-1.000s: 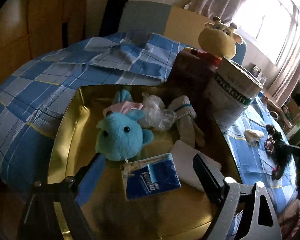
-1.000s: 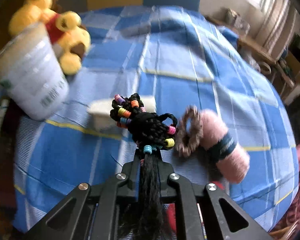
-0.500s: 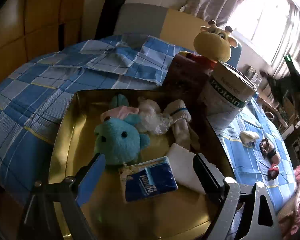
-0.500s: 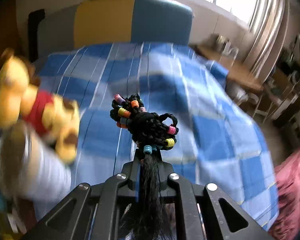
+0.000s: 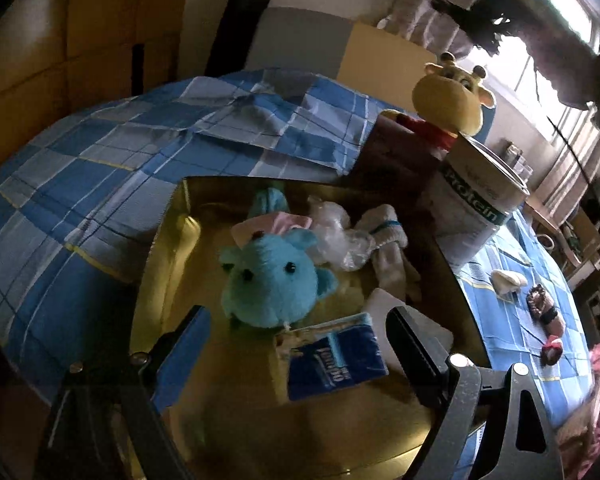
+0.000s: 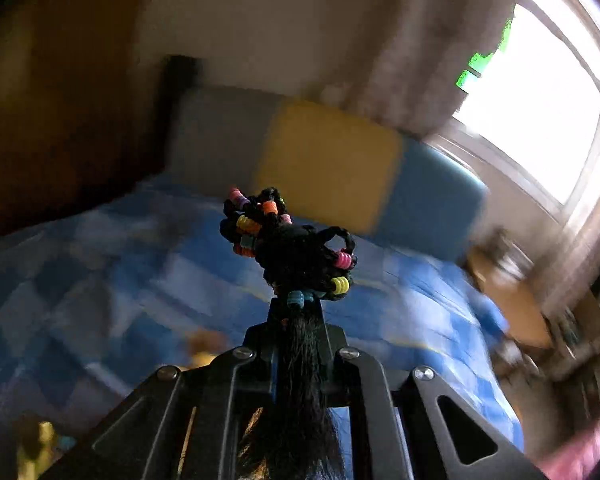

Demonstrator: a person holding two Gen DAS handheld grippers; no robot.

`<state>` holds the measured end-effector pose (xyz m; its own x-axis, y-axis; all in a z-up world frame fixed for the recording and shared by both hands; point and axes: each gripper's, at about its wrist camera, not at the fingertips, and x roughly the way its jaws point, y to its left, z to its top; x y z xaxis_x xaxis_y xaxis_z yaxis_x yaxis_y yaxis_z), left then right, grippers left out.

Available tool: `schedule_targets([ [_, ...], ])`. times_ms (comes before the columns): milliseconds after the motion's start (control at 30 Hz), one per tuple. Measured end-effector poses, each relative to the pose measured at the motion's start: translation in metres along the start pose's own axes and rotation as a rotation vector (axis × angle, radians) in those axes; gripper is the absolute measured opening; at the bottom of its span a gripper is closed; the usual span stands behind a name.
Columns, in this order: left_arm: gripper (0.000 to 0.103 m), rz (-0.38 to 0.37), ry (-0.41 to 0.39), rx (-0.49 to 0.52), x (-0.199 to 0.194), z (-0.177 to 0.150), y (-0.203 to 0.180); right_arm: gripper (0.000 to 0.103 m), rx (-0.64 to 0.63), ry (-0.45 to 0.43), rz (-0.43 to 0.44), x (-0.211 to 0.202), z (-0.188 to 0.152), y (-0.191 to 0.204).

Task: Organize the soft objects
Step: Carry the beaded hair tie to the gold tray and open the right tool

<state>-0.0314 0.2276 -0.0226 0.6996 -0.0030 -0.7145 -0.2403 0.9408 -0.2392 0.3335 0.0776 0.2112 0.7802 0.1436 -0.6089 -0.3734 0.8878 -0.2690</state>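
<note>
Gripping a beaded black hairpiece [image 6: 292,252], the right gripper [image 6: 296,320] hangs above the bed [image 6: 140,248]; the left gripper [image 5: 296,344] gapes empty over the gold box [image 5: 168,248] on it.

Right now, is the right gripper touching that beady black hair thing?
Touching. The right wrist view shows the right gripper shut on the beaded black hairpiece.

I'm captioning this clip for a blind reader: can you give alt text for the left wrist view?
The open left gripper hovers over a gold box on a blue checked bedspread, holding a blue plush toy, a tissue pack and rolled socks. A protein tub and yellow plush stand beside it.
</note>
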Motion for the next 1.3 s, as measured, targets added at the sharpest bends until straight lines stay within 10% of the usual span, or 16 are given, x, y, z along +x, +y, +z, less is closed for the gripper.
schedule_targets([
  [200,0.090,0.035,-0.024,-0.029,-0.007,0.002,0.014,0.010,-0.194,-0.007,0.288,-0.020,-0.040,0.107],
  [500,0.090,0.109,-0.055,-0.073,-0.021,-0.001,0.032,0.010,-0.257,0.177,0.581,-0.044,-0.185,0.185],
  [933,0.090,0.137,-0.043,-0.051,-0.023,-0.015,0.020,0.015,-0.063,0.426,0.594,-0.041,-0.329,0.177],
  [1300,0.090,0.125,-0.046,0.012,-0.027,-0.021,-0.003,0.039,0.039,0.380,0.652,-0.062,-0.340,0.164],
])
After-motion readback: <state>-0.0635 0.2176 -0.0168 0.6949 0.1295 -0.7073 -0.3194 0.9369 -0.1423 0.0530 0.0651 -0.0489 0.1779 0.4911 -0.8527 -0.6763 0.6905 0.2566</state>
